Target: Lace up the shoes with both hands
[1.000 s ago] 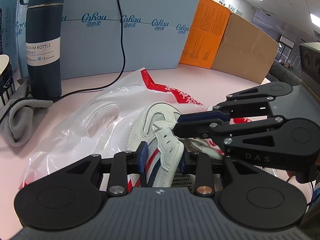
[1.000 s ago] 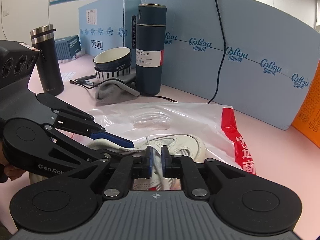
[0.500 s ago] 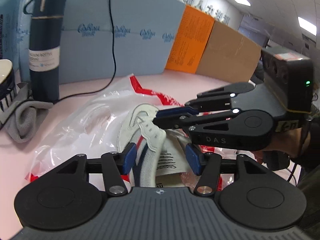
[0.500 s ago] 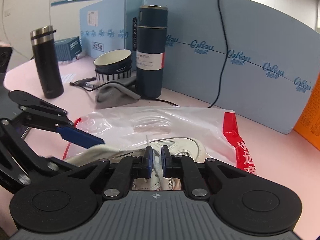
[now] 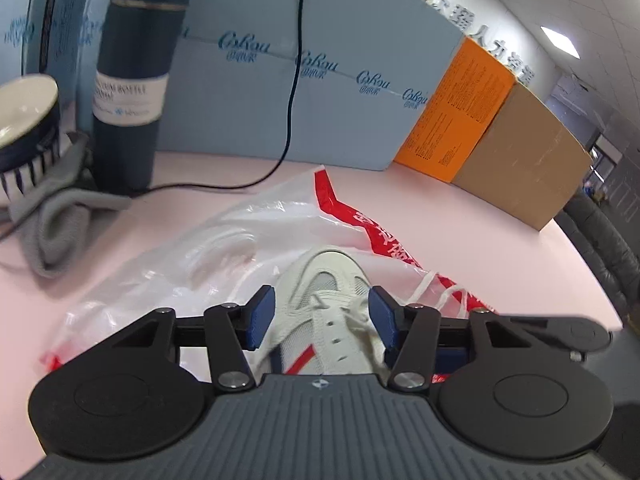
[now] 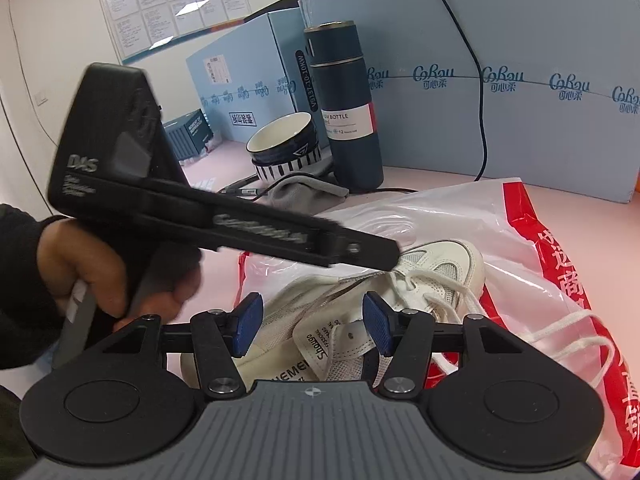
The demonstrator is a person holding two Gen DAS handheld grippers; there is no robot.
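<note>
A white sneaker (image 5: pixel 332 280) with red and blue side stripes lies on a clear plastic bag (image 5: pixel 180 272) printed in red. My left gripper (image 5: pixel 321 319) straddles the shoe's laced middle; its jaws are closing, and its blue pads stand beside the shoe without pressing it. In the right wrist view the sneaker (image 6: pixel 448 256) shows its labelled tongue between the pads of my right gripper (image 6: pixel 313 326), whose jaws are opening with nothing gripped. A loose white lace (image 6: pixel 560 332) trails right over the bag (image 6: pixel 440 208). A hand holds the left gripper (image 6: pixel 390 258), its tip over the front laces.
On the pink table (image 5: pixel 480 248), a dark blue vacuum bottle (image 6: pixel 348 120), a striped bowl (image 6: pixel 286 148) and a grey cloth (image 6: pixel 304 194) stand behind the bag. Light blue boxes (image 5: pixel 320 100), an orange box (image 5: pixel 452 120) and a brown carton (image 5: pixel 528 160) line the back. A black cable (image 5: pixel 292 80) hangs down.
My right gripper has opened and let go of the lace it pinched. My left gripper has opened off the shoe's eyelet flap, risen, and now reaches over the shoe's front.
</note>
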